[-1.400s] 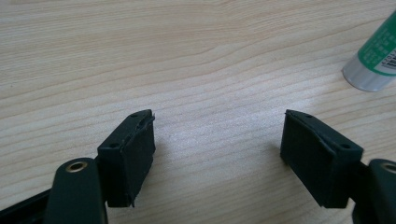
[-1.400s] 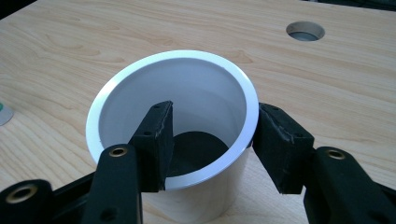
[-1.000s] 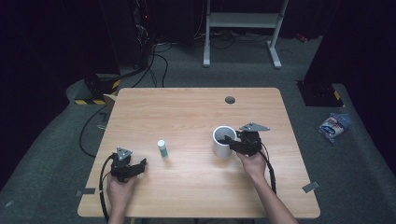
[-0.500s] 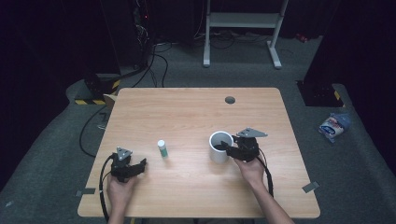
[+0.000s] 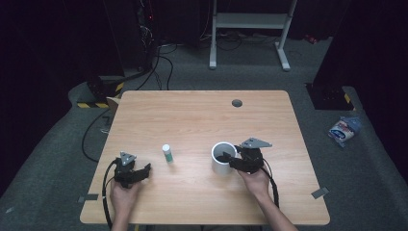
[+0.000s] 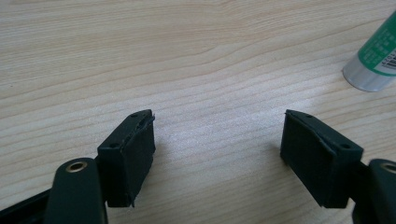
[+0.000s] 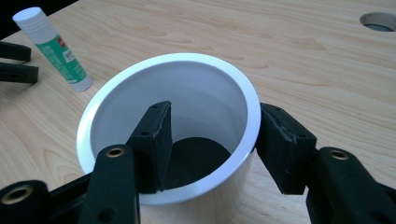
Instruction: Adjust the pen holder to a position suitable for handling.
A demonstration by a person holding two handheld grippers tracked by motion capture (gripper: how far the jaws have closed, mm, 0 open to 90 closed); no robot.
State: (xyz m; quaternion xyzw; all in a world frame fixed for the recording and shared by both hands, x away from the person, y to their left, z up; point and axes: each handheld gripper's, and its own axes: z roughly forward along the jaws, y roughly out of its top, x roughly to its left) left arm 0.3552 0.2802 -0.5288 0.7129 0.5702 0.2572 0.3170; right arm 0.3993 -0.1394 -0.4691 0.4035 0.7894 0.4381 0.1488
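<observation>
A white cup (image 5: pixel 219 166) with a dark bottom stands upright on the wooden table (image 5: pixel 202 120), right of middle. My right gripper (image 5: pixel 228 159) reaches it from the right. In the right gripper view one jaw hangs inside the cup (image 7: pixel 187 58) clear of the wall, and the other rests against the outside of the rim; the right gripper (image 7: pixel 215 107) is not clamped. A green-and-white glue stick (image 5: pixel 167 153) stands upright left of the cup. My left gripper (image 5: pixel 144 169) lies near the front left, open and empty (image 6: pixel 219 114), with the glue stick (image 6: pixel 373 60) just beyond it.
A round cable hole (image 5: pixel 236 103) sits in the table's far edge. A blue-and-white packet (image 5: pixel 342 130) lies on the floor to the right. Cables and a white stand lie beyond the table. Bare wood spreads across the table's far half.
My right gripper and the cup have slid together toward the near edge and slightly left. The left gripper and glue stick stayed where they were.
</observation>
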